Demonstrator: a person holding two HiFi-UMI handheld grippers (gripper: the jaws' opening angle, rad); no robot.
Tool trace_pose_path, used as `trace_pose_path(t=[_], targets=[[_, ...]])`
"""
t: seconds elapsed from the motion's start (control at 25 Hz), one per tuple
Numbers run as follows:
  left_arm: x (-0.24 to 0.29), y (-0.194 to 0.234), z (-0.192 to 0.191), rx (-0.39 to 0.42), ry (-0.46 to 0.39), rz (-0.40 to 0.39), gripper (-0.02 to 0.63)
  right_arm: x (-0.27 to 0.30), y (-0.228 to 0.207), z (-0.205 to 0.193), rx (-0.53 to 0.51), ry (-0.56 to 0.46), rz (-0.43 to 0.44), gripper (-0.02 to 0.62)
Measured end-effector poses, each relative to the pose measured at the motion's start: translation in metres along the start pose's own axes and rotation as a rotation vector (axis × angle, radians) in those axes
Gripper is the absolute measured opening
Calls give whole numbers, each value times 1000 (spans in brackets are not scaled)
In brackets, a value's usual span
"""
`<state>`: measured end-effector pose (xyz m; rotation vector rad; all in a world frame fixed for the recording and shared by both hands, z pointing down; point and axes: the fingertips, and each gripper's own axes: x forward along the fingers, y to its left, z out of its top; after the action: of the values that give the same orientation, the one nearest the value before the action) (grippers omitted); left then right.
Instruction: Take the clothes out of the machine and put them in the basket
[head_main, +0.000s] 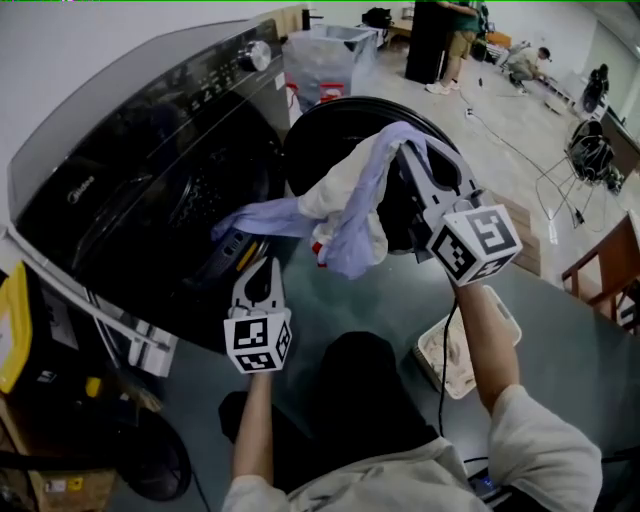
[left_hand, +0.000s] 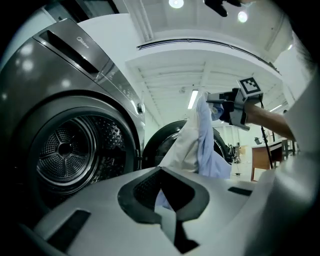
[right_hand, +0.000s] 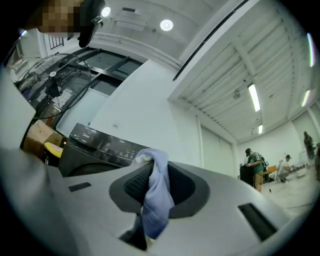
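Clothes (head_main: 350, 210) hang lengthwise down from right claw (head_main: 405, 148), clamped shut; left claw (head_main: 262, 265) pinches blue tail.

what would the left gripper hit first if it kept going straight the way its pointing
Most likely the bundle of clothes hanging from the right gripper, directly ahead of the left gripper; the open washer door is behind it. Depth is hard to judge.

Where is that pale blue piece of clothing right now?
In the head view the pale blue garment hangs mid-frame before the washer's open door, pinched at its top by the right gripper, with a white cloth bunched against it.
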<state>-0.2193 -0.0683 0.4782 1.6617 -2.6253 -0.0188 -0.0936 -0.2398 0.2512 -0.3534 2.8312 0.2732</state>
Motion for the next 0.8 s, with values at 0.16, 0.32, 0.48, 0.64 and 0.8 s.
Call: trace_pose_path(t=[0.16,0.32,0.48,0.64,0.8], targets=[[15,-29,5,8,-5,-73,18,-36,-32,19,-25,0,-77,81],[32,-52,11,13,-14,-124,18,-68,-67,41,-62,-1,-157,81],[50,-79,19,13,-29,-191,18,-111,-106,62,-104,13,-261,81],[66,-104,20,16,-35,-261,18,-162,-139,91,-170,11,-382,81],[79,-126,20,2,-37,-325,18,-203,-152,143,-281,-3,-473,81]])
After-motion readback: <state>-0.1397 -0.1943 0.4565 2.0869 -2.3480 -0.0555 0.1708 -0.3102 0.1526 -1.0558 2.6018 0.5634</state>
